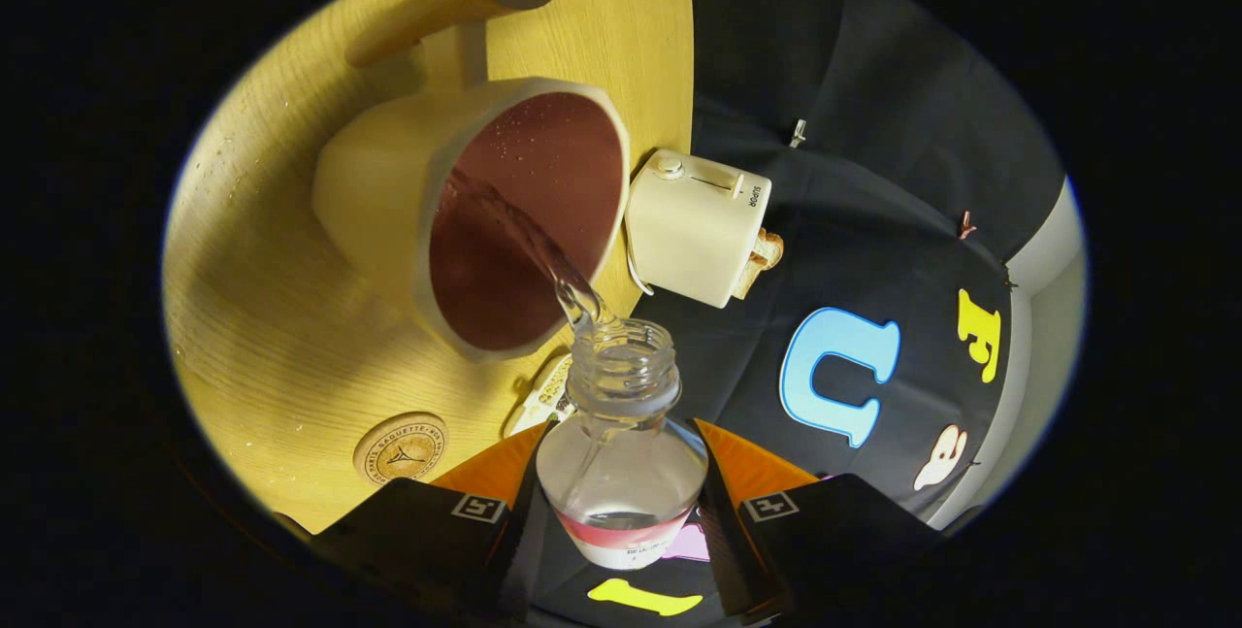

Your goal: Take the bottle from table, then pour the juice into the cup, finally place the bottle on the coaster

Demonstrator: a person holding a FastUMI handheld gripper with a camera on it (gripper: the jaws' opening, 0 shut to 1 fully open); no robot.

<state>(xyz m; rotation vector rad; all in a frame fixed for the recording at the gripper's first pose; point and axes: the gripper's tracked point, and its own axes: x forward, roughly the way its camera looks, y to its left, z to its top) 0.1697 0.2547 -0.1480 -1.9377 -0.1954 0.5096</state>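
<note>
clear plastic bottle (621, 458), matt cup (466, 211), wood-grain table (281, 317)

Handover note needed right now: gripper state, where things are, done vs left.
Hand-held gripper: shut on the clear plastic bottle, a finger on each side of its body, bottle tipped for the pour.
Clear liquid streams from the bottle's open neck into the cream mug with dark red inside, just beyond the fingers on the light wooden table.
Round wooden coaster sits on the table beside the mug, bare.
Done: bottle picked up, pour under way.
Left: finish the pour, right the bottle, set it on the coaster.
</note>
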